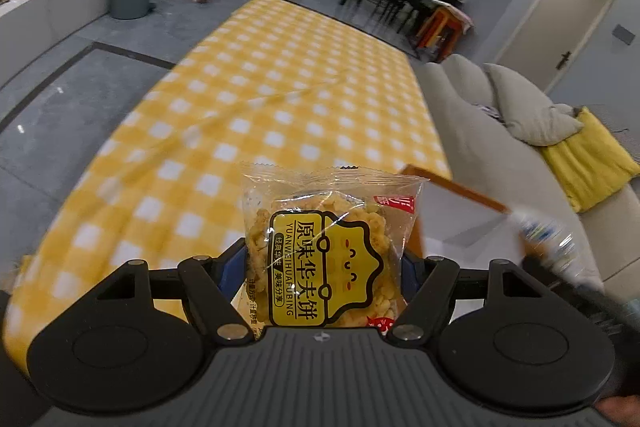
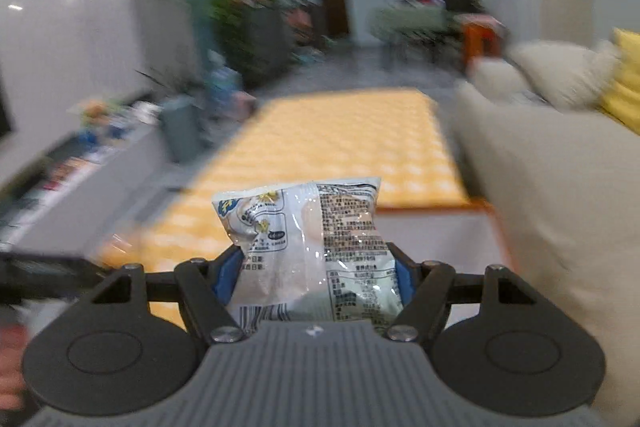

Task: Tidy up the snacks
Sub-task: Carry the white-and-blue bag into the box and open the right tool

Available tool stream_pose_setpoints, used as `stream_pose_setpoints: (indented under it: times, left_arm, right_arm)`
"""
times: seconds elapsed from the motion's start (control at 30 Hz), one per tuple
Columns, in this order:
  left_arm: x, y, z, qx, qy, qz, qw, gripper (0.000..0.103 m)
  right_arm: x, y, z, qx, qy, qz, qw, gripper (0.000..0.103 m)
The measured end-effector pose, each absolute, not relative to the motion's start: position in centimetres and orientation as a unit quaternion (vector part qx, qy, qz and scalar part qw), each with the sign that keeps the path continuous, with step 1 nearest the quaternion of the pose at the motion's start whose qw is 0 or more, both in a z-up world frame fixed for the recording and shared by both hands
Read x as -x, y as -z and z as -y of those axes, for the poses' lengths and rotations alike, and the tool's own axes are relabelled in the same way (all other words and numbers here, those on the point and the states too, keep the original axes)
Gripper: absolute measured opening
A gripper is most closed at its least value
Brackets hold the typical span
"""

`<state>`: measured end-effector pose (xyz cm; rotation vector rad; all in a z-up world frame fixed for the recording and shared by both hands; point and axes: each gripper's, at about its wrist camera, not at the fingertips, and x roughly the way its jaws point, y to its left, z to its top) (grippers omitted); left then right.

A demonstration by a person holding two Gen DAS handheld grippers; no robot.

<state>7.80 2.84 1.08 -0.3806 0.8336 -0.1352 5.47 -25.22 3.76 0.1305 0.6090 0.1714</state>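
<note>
Claws both clamped, our left claw [image 1: 326,267] pinching a clear crinkly yellow-labelled biscuit packet [image 1: 328,251] and right claw [image 2: 316,277] a white plastic snack pouch [image 2: 308,247] above the yellow-checked desk [image 1: 256,99], we judge both light, slippery, crushable, best gripped mid-body.

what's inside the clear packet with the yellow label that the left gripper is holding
Inside the clear packet, held in the left gripper, are yellow, bumpy puffed pieces, visible above and beside the yellow label. The label and the gripper body cover the rest, so the amount cannot be seen.
</note>
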Motion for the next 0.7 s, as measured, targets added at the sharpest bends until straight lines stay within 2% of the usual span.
stream_pose_setpoints:
  times: [0.17,0.4,0.5,0.53,0.7]
  left_arm:
    - [-9.0,-0.1,-0.8,0.217,0.091,-0.407,0.883,0.083]
    - [-9.2,2.0,0.1,0.204,0.103,-0.428,0.874,0.083]
    - [-9.3,2.4,-0.2,0.207,0.109,-0.433,0.871,0.083]
    - [-9.2,2.6,-0.3,0.207,0.109,-0.433,0.870,0.083]
    - [-9.1,2.7,-0.7,0.203,0.112,-0.433,0.871,0.083]
  right_arm:
    - [-7.9,-0.5,28.7,-0.083,-0.026,-0.381,0.920,0.070]
    - [-10.0,2.5,29.7,-0.073,0.023,-0.437,0.896,0.071]
    - [-10.5,3.7,29.5,-0.055,0.041,-0.450,0.890,0.073]
    - [-10.6,3.7,29.1,-0.040,0.043,-0.448,0.892,0.077]
    - [-10.7,4.0,28.7,-0.029,0.034,-0.459,0.887,0.077]
